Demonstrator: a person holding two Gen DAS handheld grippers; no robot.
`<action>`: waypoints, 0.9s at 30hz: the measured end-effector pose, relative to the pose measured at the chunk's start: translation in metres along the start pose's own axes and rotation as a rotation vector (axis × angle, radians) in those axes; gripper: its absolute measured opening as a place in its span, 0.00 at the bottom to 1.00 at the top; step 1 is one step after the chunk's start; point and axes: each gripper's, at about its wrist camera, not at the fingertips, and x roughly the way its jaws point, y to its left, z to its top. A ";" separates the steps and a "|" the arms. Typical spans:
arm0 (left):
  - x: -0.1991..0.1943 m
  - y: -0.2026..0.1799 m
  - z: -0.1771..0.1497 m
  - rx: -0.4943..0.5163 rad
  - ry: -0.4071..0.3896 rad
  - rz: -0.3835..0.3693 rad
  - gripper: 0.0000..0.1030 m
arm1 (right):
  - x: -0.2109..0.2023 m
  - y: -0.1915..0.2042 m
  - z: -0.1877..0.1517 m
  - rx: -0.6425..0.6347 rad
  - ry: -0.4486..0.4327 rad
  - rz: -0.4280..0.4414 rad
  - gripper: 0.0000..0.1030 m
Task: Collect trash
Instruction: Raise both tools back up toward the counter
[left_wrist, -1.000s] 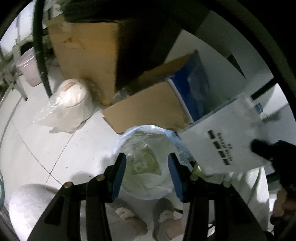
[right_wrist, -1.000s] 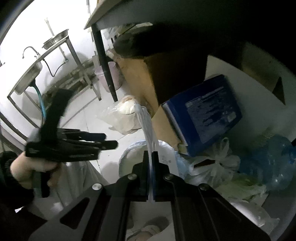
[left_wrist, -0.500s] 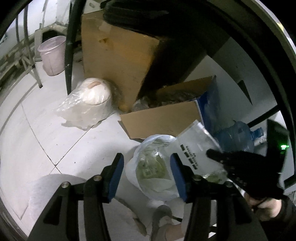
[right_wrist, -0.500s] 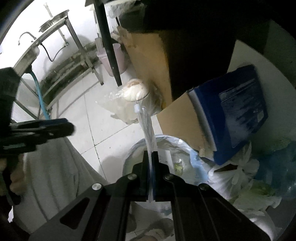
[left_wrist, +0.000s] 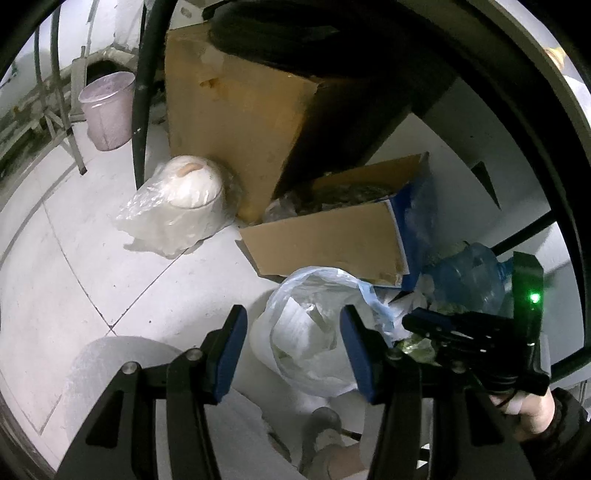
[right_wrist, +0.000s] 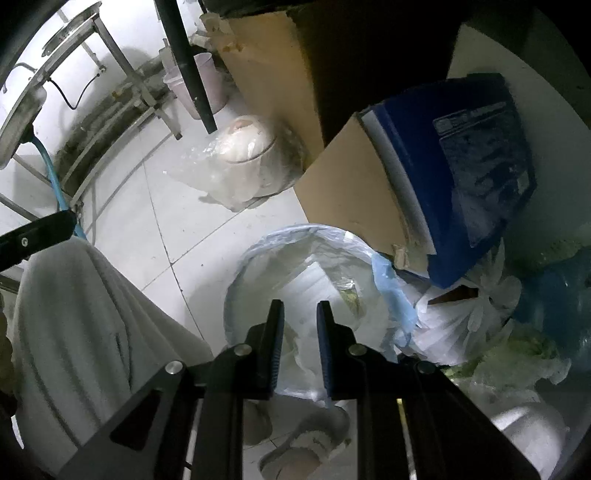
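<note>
We've got both claws hanging over the lined trash bin (right_wrist: 295, 266) on the floor; left claw (left_wrist: 293, 347) is wide apart, right claw (right_wrist: 300, 332) parted a bit with nothing in it.

White tiled floor (left_wrist: 74, 258) under clutter

Lined bin (right_wrist: 295, 266) at lower centre; cardboard box (left_wrist: 325, 240) and wrapped pot (left_wrist: 181, 206) above it.

The left tool (left_wrist: 291, 350) hangs with fingers spread wide, and the right tool (right_wrist: 300, 347) is slightly parted, gripping nothing.
</note>
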 end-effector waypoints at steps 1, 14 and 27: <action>-0.002 -0.003 -0.001 0.005 -0.002 0.001 0.51 | -0.001 -0.002 -0.001 -0.001 -0.004 0.000 0.16; -0.043 -0.042 -0.012 0.089 -0.060 0.007 0.51 | -0.076 0.002 -0.025 -0.001 -0.105 0.021 0.16; -0.085 -0.084 -0.029 0.187 -0.107 -0.024 0.55 | -0.143 0.010 -0.053 -0.011 -0.204 0.033 0.16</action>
